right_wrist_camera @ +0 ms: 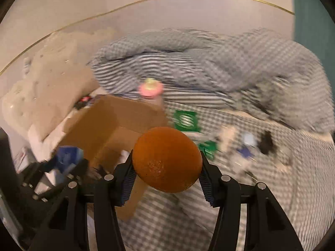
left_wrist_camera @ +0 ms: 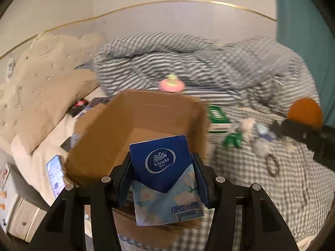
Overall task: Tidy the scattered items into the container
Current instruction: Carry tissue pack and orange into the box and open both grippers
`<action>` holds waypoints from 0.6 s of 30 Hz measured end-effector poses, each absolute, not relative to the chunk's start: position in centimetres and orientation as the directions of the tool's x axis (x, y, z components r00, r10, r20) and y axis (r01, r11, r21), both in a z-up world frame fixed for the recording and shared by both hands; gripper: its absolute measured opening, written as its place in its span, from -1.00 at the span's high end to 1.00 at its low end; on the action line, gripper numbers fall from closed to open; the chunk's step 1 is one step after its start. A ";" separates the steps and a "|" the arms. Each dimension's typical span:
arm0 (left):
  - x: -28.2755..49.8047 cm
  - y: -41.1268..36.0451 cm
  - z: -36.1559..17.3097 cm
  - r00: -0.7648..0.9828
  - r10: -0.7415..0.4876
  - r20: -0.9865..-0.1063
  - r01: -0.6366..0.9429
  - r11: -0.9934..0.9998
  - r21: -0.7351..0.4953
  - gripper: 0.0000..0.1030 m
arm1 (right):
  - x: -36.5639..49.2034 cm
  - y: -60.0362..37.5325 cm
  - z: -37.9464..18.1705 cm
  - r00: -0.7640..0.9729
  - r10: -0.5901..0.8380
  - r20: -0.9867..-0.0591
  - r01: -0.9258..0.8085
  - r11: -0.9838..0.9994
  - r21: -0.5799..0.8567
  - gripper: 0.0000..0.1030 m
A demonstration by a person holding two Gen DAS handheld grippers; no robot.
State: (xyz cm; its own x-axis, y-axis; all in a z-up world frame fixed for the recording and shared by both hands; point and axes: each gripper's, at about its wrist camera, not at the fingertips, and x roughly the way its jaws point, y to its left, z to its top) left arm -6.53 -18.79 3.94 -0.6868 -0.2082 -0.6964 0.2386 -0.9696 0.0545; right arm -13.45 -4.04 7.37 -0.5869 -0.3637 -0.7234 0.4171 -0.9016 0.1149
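Observation:
My left gripper (left_wrist_camera: 162,179) is shut on a blue Vinda tissue pack (left_wrist_camera: 165,179) and holds it above the near side of the open cardboard box (left_wrist_camera: 134,115) on the bed. My right gripper (right_wrist_camera: 167,167) is shut on an orange (right_wrist_camera: 167,159) and holds it above the checked bed sheet, just right of the cardboard box (right_wrist_camera: 117,123). The orange (left_wrist_camera: 304,113) and right gripper also show at the far right of the left wrist view. The tissue pack (right_wrist_camera: 67,156) shows blurred at the left of the right wrist view.
A pink-capped bottle (left_wrist_camera: 171,83) stands behind the box. A green box (left_wrist_camera: 217,115), green packets (left_wrist_camera: 232,140), a hair tie (left_wrist_camera: 272,165) and small bits lie on the checked sheet (left_wrist_camera: 251,188). A crumpled duvet (left_wrist_camera: 199,62) lies behind; a pillow (left_wrist_camera: 48,87) and phone (left_wrist_camera: 55,173) at left.

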 end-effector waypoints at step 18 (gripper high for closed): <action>-9.9 -23.6 -1.4 -0.591 -0.247 -0.768 0.342 -0.939 0.039 -0.92 | -17.8 -8.4 5.3 -0.565 -0.377 -0.734 0.420 -0.897 0.137 -0.78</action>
